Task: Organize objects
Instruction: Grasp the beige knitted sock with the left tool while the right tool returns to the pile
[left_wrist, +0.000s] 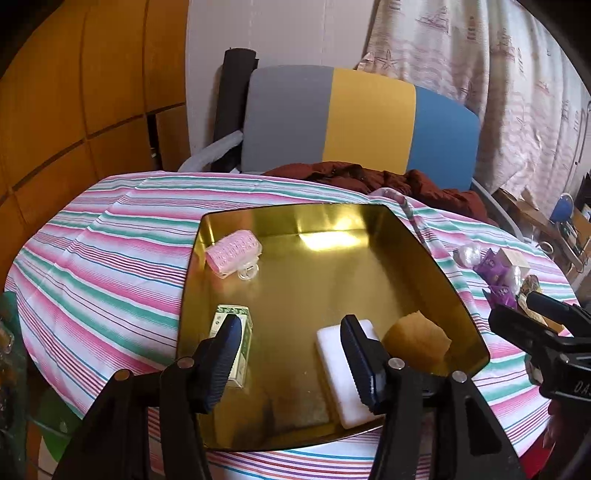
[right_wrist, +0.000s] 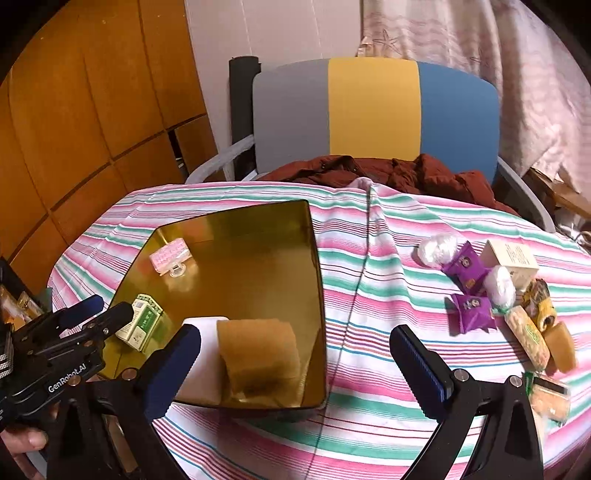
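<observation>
Sorting step, mid-task: tin (right_wrist: 258, 229) holds four items. Both grippers spread, empty—left gripper (left_wrist: 291, 354) over tin, right gripper (right_wrist: 295, 354) near it. Next: right reaches snack pile (right_wrist: 495, 295).

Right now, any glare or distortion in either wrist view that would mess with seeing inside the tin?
Left wrist view: bright glare patch on the gold tin floor near its far wall, washing out that area; pink item and white block stay readable. Right wrist view: no hot spot, tin interior darker and mirror-like, reflecting the tan block. Both views: strong fisheye bending of the tin's edges, dark vignette corners.
</observation>
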